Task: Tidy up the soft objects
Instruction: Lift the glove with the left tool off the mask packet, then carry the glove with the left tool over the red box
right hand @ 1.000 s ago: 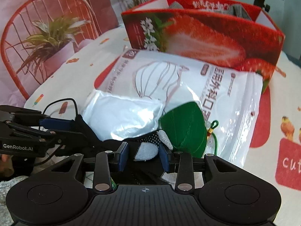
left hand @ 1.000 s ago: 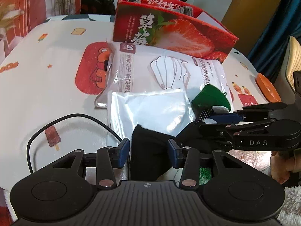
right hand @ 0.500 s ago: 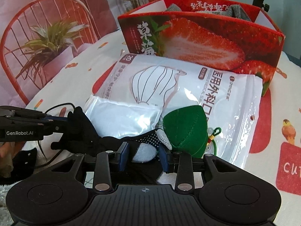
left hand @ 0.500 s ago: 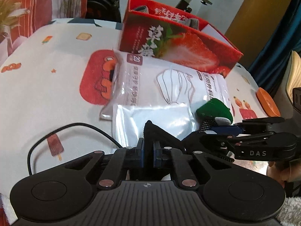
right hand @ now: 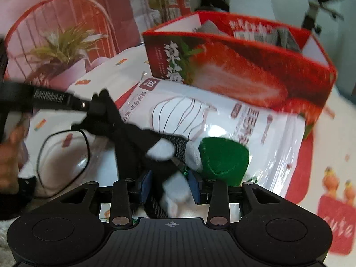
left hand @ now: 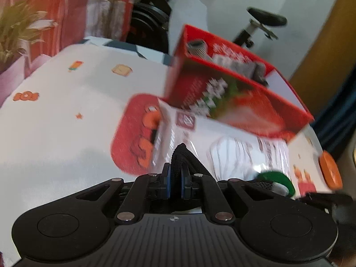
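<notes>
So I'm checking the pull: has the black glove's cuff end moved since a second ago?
Yes. In the right wrist view the black glove, pinched in the left gripper, has risen from beside the black cable to above it.

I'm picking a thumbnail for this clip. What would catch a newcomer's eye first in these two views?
The red strawberry box stands at the back of the table, loudest in both views. In front of it lies a glossy white mask packet, with a green plush piece resting on it. Nearest the cameras, a black glove stretches between the left gripper and the right gripper.
</notes>
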`<control>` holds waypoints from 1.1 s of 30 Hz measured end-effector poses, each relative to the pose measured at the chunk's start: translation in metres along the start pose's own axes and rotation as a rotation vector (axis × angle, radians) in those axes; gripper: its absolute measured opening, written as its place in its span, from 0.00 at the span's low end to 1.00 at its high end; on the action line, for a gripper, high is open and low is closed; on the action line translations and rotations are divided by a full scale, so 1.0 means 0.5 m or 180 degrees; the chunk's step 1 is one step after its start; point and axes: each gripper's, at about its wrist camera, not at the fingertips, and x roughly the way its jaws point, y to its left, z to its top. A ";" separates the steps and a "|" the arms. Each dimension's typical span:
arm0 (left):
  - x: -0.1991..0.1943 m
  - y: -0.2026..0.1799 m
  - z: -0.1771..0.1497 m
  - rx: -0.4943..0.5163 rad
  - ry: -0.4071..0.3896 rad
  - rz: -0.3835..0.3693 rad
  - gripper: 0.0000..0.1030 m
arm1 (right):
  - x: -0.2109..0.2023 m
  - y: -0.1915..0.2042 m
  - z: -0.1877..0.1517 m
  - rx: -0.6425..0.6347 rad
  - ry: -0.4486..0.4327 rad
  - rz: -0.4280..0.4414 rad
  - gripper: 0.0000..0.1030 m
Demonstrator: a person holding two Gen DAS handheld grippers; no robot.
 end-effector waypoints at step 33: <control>0.068 0.056 -0.020 -0.0282 0.0103 0.0335 0.09 | 0.072 0.042 0.031 -0.0509 0.0006 0.0057 0.16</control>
